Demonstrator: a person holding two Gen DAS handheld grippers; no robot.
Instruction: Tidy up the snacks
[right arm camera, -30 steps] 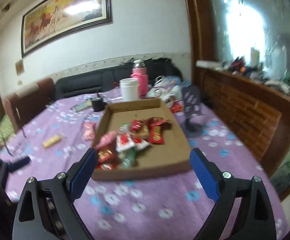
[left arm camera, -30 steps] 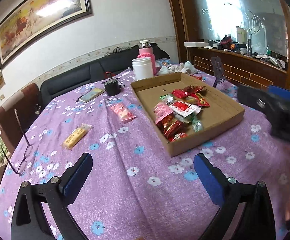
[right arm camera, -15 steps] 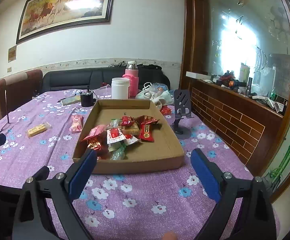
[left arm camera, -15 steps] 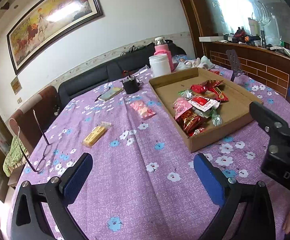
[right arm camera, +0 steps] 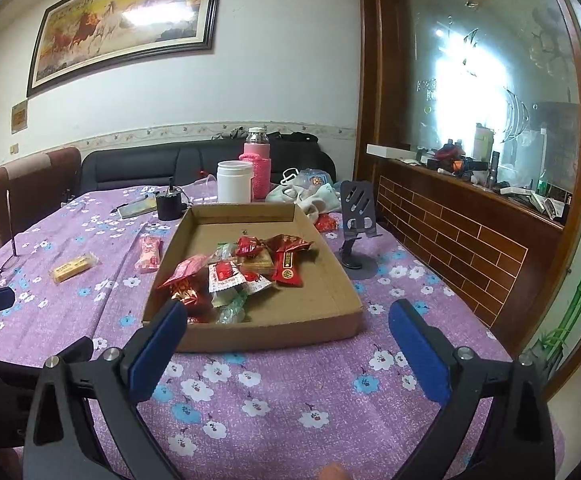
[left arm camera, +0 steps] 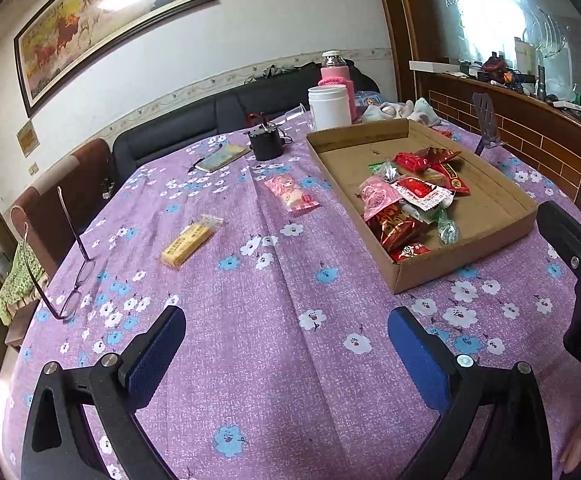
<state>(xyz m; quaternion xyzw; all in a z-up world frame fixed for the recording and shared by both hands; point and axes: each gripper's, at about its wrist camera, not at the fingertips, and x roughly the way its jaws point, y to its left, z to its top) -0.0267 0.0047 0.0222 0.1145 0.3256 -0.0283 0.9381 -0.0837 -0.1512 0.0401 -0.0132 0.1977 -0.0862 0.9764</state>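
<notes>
Left gripper (left arm camera: pixel 286 334) and right gripper (right arm camera: pixel 288 326) are held wide apart, nothing gripped. Two snacks are left outside the cardboard tray (left arm camera: pixel 466 268): pink packet (left arm camera: pixel 291 195), yellow bar (left arm camera: pixel 189 241). Both judged light, crinkly, slippery; the bar looks stiffer, best pinched across its middle.

white jar (left arm camera: pixel 329 107) | pink flask (left arm camera: pixel 336 76) behind it | eyeglasses (left arm camera: pixel 70 256) | phone stand (right arm camera: pixel 357 224)

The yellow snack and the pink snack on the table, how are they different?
The yellow snack is a long thin bar in a clear wrapper; the pink snack is wider and puffier. The yellow snack lies farther from the cardboard tray; the pink snack lies closer. Both lie flat on the purple tablecloth, outside the tray.
</notes>
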